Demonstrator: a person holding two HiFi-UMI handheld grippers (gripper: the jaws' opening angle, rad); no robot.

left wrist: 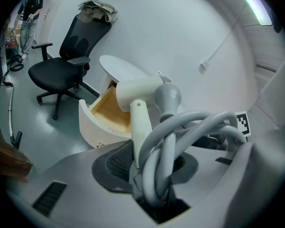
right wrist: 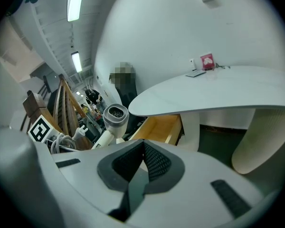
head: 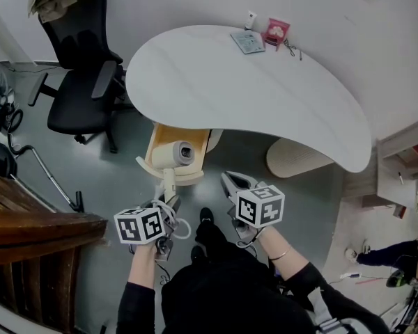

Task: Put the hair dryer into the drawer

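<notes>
- The left gripper (left wrist: 154, 156) is clamping the hair dryer (left wrist: 142, 91) by the lower end of its white handle, with the jaws pressing on it from both sides.
- The dryer's grey cord (left wrist: 190, 127) is looping in thick coils over the handle and is sitting between the same jaws.
- In the head view the hair dryer (head: 173, 154) is standing up from the left gripper (head: 168, 202) at lower centre, its barrel lying across the open drawer (head: 198, 141); whether it is touching the drawer I cannot tell.
- The right gripper (right wrist: 143, 148) is holding nothing, its ribbed pads meeting at the tips; in its view the dryer is showing to the left.
- In the head view the right gripper (head: 231, 183) is hanging just right of the dryer, apart from it.
- The cubes on both grippers are carrying black-and-white square markers; a pink card (head: 276, 30) is standing at the table's (head: 251, 89) far edge, its print too small to read.
- The drawer (left wrist: 104, 110), pulled out under the table, is showing bare light wood inside.
</notes>
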